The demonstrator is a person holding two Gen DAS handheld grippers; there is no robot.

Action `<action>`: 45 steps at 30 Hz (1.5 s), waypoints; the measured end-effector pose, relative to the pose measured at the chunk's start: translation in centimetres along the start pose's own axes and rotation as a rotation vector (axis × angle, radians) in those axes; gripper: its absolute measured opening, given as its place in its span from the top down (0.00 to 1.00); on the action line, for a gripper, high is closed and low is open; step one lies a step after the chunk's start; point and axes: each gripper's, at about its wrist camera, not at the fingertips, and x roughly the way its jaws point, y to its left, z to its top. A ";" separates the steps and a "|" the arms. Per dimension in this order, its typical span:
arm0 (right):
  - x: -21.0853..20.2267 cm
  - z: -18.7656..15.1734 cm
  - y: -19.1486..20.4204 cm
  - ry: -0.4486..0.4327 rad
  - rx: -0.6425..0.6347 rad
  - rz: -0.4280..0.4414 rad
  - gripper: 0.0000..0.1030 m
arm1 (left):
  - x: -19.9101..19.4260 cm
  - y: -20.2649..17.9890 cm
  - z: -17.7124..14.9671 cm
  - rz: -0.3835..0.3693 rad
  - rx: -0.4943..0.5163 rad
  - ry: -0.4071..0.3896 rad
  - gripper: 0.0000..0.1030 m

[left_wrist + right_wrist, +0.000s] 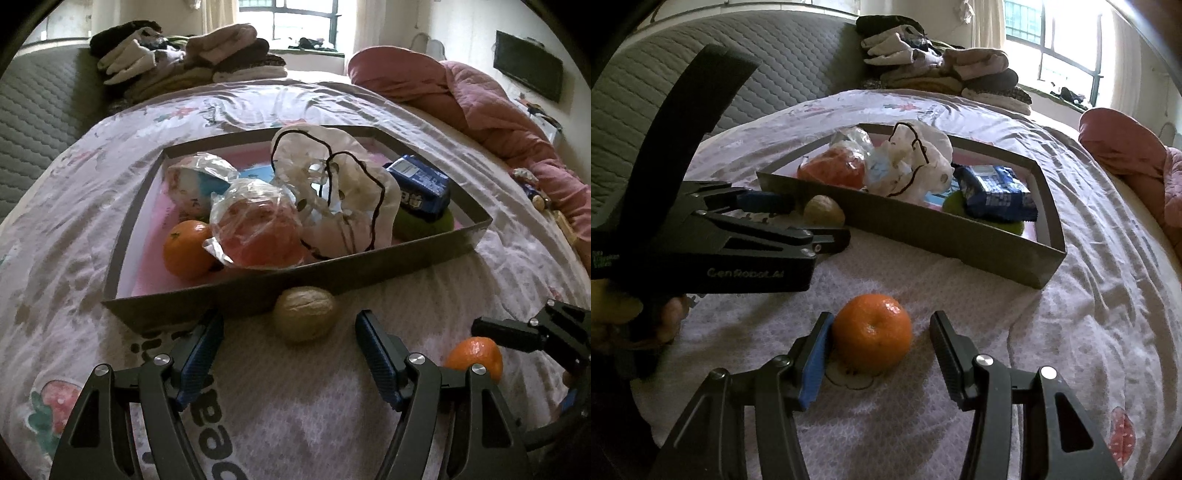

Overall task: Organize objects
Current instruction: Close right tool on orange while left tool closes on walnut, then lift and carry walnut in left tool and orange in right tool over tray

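A walnut lies on the bedsheet against the near wall of a grey box. My left gripper stands open with a finger on either side of the walnut, not touching it. A loose orange sits on the sheet to its right, between the fingers of my right gripper. The blue left pad is at the orange's skin, and the right pad stands apart, so the gripper is open. The box holds another orange, a bagged red fruit, a white bag, a blue packet and a green fruit.
Folded clothes are piled at the head of the bed by the grey quilted headboard. A pink quilt is bunched along the right side, with small items beside it. A hand holds the left gripper's handle.
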 end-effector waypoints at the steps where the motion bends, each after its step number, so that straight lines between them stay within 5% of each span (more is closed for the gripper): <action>1: 0.0 0.0 0.0 -0.005 -0.002 0.002 0.50 | 0.1 0.0 0.0 -0.004 -0.002 0.003 0.28; 7: 0.1 0.0 0.0 -0.011 0.000 0.021 0.56 | 0.3 0.0 0.1 -0.016 -0.009 0.005 0.32; 9: 0.1 -0.1 0.0 -0.013 -0.003 0.026 0.59 | 0.2 0.1 0.1 -0.016 -0.016 0.003 0.40; 12: 0.1 0.0 0.0 -0.014 -0.007 0.027 0.60 | 0.1 -0.1 0.1 -0.033 -0.009 -0.001 0.65; 45: -5.4 4.1 -1.5 -0.219 0.006 -0.023 0.61 | -7.5 -0.3 2.5 -0.006 0.029 -0.167 0.66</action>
